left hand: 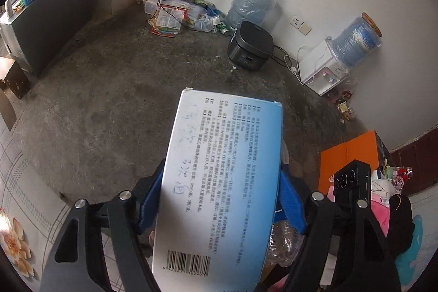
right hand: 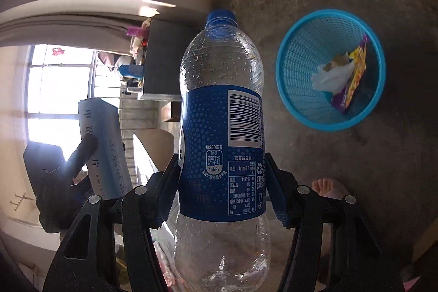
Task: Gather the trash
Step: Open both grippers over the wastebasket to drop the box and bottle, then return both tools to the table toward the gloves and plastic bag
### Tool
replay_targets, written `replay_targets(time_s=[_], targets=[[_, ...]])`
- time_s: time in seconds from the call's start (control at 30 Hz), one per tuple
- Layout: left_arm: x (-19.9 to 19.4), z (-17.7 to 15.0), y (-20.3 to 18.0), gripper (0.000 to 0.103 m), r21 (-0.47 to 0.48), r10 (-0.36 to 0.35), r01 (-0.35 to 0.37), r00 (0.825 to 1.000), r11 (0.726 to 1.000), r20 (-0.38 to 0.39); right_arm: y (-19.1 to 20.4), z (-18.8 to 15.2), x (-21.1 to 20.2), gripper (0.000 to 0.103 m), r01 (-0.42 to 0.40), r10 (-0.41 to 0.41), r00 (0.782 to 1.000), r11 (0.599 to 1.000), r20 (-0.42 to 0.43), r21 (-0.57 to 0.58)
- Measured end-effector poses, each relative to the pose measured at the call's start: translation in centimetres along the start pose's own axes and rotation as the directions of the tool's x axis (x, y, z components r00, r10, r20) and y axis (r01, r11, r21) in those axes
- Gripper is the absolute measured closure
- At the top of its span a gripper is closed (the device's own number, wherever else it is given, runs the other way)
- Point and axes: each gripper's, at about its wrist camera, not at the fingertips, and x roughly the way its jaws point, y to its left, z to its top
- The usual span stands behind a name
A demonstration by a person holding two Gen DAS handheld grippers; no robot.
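between right jaws, seemingly empty bottle (right hand: 221, 127)

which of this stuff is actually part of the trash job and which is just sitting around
Part of the job:
- blue and white box, held in the left gripper
- plastic bottle, held in the right gripper
- blue basket, already holding wrappers

Just lying about:
- rice cooker
- water dispenser
- spare water jug
- orange box
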Motion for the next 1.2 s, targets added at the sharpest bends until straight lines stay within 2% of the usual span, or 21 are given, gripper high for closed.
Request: replay_targets(time_s=[0.13, 0.17, 0.2, 0.3, 0.43, 0.6, 0.7, 0.8, 0.87, 0.97, 1.07, 1.17, 1.2], targets=[[7.4, 2.6, -1.4, 0.029, 0.001, 0.001, -0.001, 0.998, 1.0, -0.063, -3.6, 4.5, 2.3, 0.043, -0.007, 0.006, 1.0, 0.991, 0.004, 0.133], [9.1, 3.2, -1.4, 0.023, 0.002, 0.006, -0.006, 0.997, 1.0, -0.08, -4.8, 5.7, 2.8, 0.035, -0.025, 0.023, 1.0, 0.987, 0.014, 0.157], [10.7, 3.6, -1.5, 0.022, 0.0, 0.01, -0.01, 0.995, 1.0, -0.096, -5.8, 6.8, 3.7, 0.031, -0.049, 0.046, 0.999, 0.984, 0.023, 0.172], [13.2, 4.0, -1.2, 0.022, -0.027, 0.049, -0.052, 0.993, 0.998, -0.103, -8.9, 8.9, 4.8, 0.029, 0.017, -0.032, 0.998, 0.972, 0.061, 0.235], [11.6, 3.8, -0.2, 0.022, -0.051, 0.033, -0.037, 0.997, 0.998, -0.07, -10.5, 9.0, 5.5, 0.029, -0.01, -0.006, 0.998, 0.961, 0.058, 0.277], [6.3, 3.2, -0.2, 0.022, -0.033, 0.045, -0.044, 0.998, 0.998, 0.044, -7.8, 7.3, 3.8, 0.029, 0.031, -0.045, 0.996, 0.984, 0.078, 0.175], [1.7, 2.2, -1.2, 0.022, -0.011, 0.019, -0.018, 0.989, 1.0, 0.148, -5.8, 5.9, 1.7, 0.029, 0.072, -0.084, 0.988, 0.993, 0.129, 0.093], [-3.6, 0.5, -2.3, 0.02, 0.023, 0.007, -0.013, 0.964, 1.0, 0.264, -2.0, 4.2, 0.3, 0.029, 0.138, -0.124, 0.973, 0.989, 0.194, -0.059], [-7.2, -1.0, -2.9, 0.016, 0.034, 0.004, -0.017, 0.94, 0.999, 0.34, 1.4, 2.7, -0.6, 0.029, 0.19, -0.141, 0.959, 0.963, 0.247, -0.189], [-12.8, -3.9, -3.0, 0.006, 0.023, 0.02, -0.034, 0.887, 0.999, 0.46, 6.8, 0.3, -1.9, 0.021, 0.274, -0.144, 0.929, 0.887, 0.341, -0.373], [-17.8, -7.2, -2.4, 0.006, -0.005, 0.086, -0.1, 0.824, 0.995, 0.56, 11.4, -2.6, -3.0, 0.013, 0.337, -0.101, 0.896, 0.79, 0.433, -0.513], [-21.8, -10.8, -0.5, 0.006, -0.077, 0.178, -0.165, 0.773, 0.983, 0.609, 14.7, -5.7, -3.7, 0.008, 0.39, -0.04, 0.86, 0.695, 0.508, -0.605], [-23.1, -12.0, 0.3, 0.006, -0.1, 0.204, -0.182, 0.762, 0.978, 0.614, 15.6, -6.7, -3.9, 0.008, 0.406, -0.023, 0.85, 0.664, 0.526, -0.627]])
